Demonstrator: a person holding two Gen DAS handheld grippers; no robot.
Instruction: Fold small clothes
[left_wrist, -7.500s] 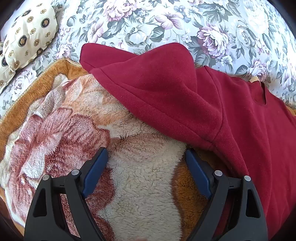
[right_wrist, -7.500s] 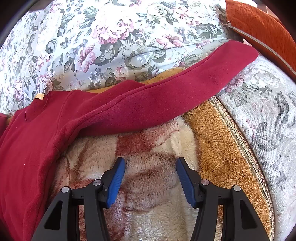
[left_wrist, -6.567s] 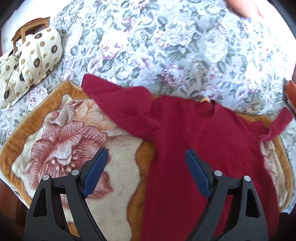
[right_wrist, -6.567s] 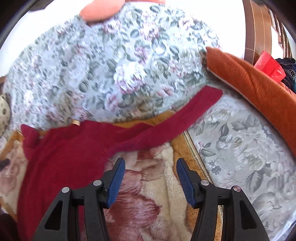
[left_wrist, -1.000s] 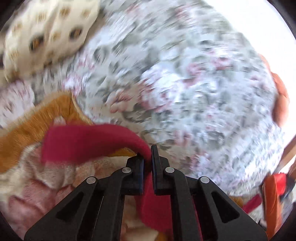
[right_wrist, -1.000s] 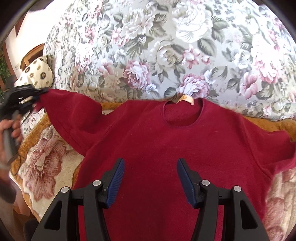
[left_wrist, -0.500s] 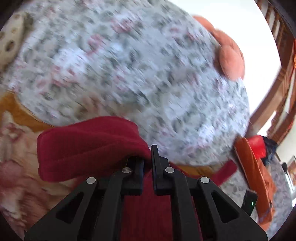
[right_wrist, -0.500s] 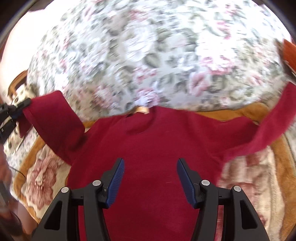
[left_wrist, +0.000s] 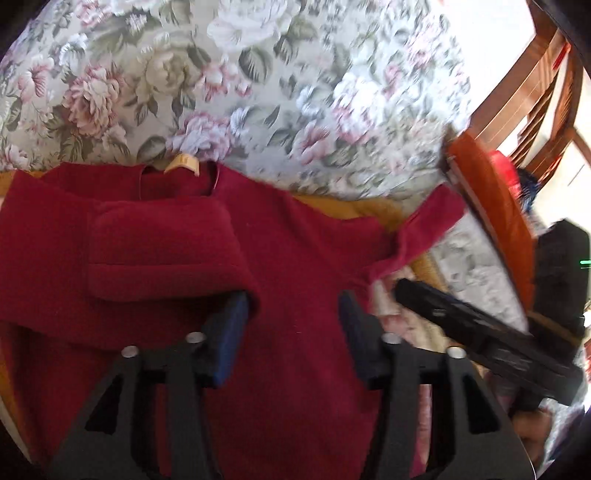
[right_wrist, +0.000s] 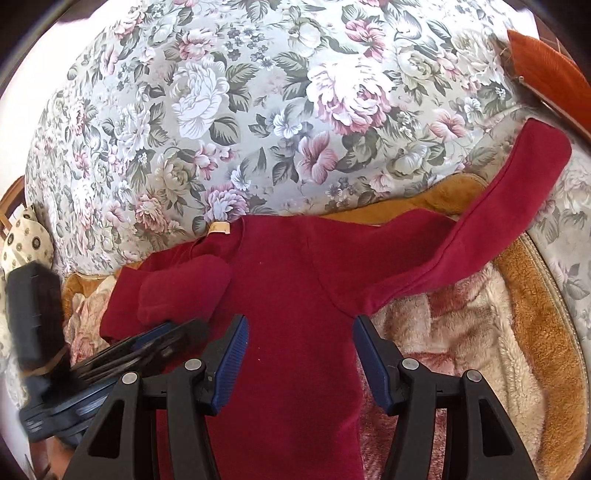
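The left gripper (left_wrist: 291, 314) has just been opening; its blue pads stand apart, with nothing pinched between them, over the chest of a dark red sweater (left_wrist: 295, 258). The sweater's left sleeve (left_wrist: 162, 254) lies folded across the chest, its cuff touching or just beside the left pad; blur makes this unclear. The right gripper (right_wrist: 299, 347) is spread wide and empty above the sweater's body. The right sleeve (right_wrist: 480, 229) stretches toward the right edge of the plush brown floral blanket (right_wrist: 517, 332) beneath. Behind the neck label (right_wrist: 219, 227) rises a floral cushion (right_wrist: 258, 110); an orange cushion (left_wrist: 491, 206) sits at the right.
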